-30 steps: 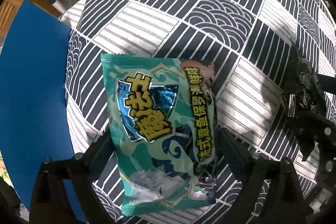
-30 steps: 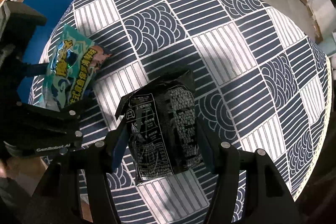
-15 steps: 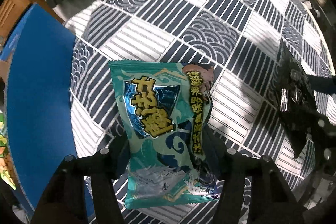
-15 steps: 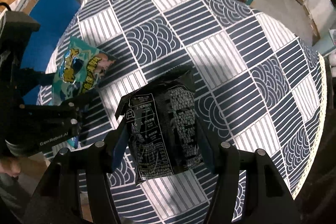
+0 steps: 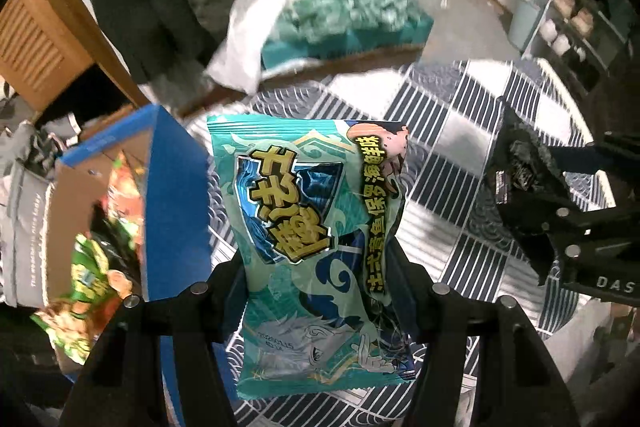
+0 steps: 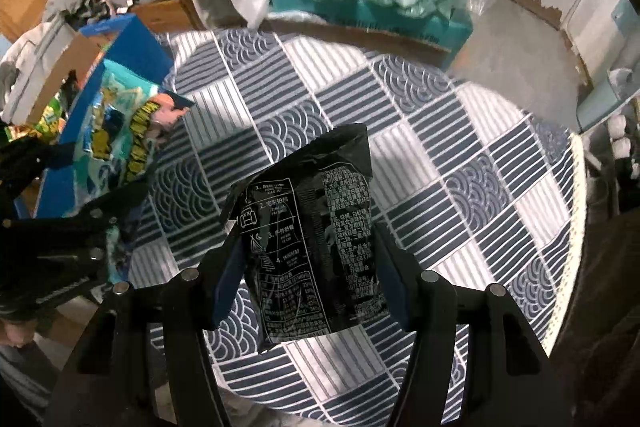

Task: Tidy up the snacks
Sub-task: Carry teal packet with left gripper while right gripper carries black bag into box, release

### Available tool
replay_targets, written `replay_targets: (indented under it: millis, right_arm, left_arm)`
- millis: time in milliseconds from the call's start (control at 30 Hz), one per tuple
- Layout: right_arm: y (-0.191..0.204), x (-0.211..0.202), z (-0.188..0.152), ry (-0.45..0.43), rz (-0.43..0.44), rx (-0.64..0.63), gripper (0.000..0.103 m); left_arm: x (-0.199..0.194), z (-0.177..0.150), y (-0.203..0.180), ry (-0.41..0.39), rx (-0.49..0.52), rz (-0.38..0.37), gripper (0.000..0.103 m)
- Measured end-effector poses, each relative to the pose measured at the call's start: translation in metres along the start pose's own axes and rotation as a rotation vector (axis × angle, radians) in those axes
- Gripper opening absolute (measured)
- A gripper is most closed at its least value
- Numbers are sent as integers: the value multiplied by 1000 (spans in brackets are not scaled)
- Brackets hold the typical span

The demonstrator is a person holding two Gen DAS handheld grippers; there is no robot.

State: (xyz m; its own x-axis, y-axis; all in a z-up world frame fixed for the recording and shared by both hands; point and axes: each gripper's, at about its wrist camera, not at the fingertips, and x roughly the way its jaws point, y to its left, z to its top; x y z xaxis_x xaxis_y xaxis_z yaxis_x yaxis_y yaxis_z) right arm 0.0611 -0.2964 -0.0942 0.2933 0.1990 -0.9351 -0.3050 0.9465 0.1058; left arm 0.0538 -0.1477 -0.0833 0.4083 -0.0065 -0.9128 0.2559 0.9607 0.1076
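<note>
Left gripper (image 5: 320, 291) clamps one glossy teal packet (image 5: 316, 227), right gripper (image 6: 308, 267) grips one crinkled black packet (image 6: 316, 235), both above the round patterned tablecloth (image 6: 440, 147). Blue cardboard box (image 5: 176, 195) stands left, open, with bright snack bags inside.

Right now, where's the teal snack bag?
The teal snack bag is clamped in the left gripper, lifted above the patterned tablecloth, beside the blue box and left of the black snack bag.
</note>
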Motion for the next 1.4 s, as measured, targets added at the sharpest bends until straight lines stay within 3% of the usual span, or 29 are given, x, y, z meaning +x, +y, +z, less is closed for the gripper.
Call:
replay_targets:
  millis: [600, 1400]
  right_arm:
    - [47, -50, 44, -141, 23, -61, 61]
    - [186, -35, 95, -127, 108, -262, 61]
  left_arm:
    - [-69, -6, 38, -152, 9, 17, 63]
    - [-72, -34, 184, -160, -236, 61, 63]
